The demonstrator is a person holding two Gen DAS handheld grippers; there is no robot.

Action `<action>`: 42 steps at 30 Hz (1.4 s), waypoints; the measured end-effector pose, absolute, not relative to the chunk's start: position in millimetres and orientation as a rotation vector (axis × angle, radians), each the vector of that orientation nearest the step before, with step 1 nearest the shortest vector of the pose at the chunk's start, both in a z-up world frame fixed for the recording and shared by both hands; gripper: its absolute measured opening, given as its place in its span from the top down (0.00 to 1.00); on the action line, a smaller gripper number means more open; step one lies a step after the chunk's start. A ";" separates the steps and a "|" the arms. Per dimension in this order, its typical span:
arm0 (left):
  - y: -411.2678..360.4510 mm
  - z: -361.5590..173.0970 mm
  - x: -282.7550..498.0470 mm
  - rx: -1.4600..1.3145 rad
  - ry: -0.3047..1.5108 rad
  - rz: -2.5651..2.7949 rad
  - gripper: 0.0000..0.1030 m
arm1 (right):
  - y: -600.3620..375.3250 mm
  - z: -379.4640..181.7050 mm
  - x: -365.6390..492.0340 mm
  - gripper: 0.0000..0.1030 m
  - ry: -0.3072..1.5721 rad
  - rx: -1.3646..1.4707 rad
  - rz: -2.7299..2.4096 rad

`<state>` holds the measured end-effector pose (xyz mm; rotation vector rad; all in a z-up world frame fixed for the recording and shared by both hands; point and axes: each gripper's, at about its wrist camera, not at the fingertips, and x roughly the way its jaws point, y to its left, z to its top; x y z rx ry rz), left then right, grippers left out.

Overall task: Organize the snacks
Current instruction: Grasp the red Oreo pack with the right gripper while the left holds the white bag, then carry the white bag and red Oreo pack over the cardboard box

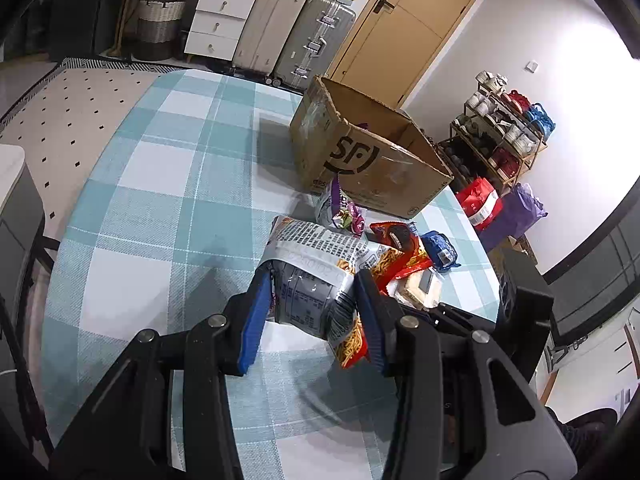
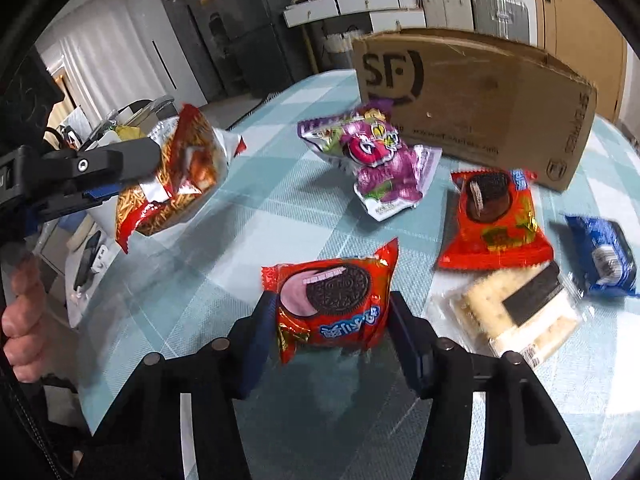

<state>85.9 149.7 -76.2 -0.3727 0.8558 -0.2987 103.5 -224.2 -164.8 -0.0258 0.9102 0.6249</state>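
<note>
Oreo packet point(image 2: 334, 308) clamped between right tongs point(image 2: 332, 320), above tablecloth point(image 2: 248, 216).

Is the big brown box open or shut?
Open. The box has no lid on top, and its inner walls show.

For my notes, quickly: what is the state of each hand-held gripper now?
Left hand-held gripper: closed, holding the noodle snack bag.
Right hand-held gripper: closed, holding the red Oreo pack.
</note>
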 end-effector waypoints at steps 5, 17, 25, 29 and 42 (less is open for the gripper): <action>150.9 -76.6 84.7 -0.371 0.855 -0.294 0.61 | -224.9 -164.6 105.2 0.52 0.911 0.001 0.626; 138.7 -64.9 87.7 -0.351 0.843 -0.306 0.62 | -264.1 -135.5 98.7 0.53 0.844 0.114 0.638; 112.9 -44.3 99.9 -0.299 0.820 -0.351 0.62 | -293.1 -99.9 97.9 0.53 0.763 0.187 0.634; 102.6 -29.7 108.1 -0.286 0.802 -0.368 0.61 | -308.4 -80.6 100.9 0.53 0.723 0.214 0.634; 71.7 17.8 150.0 -0.245 0.759 -0.389 0.61 | -334.1 -17.9 127.0 0.53 0.636 0.198 0.655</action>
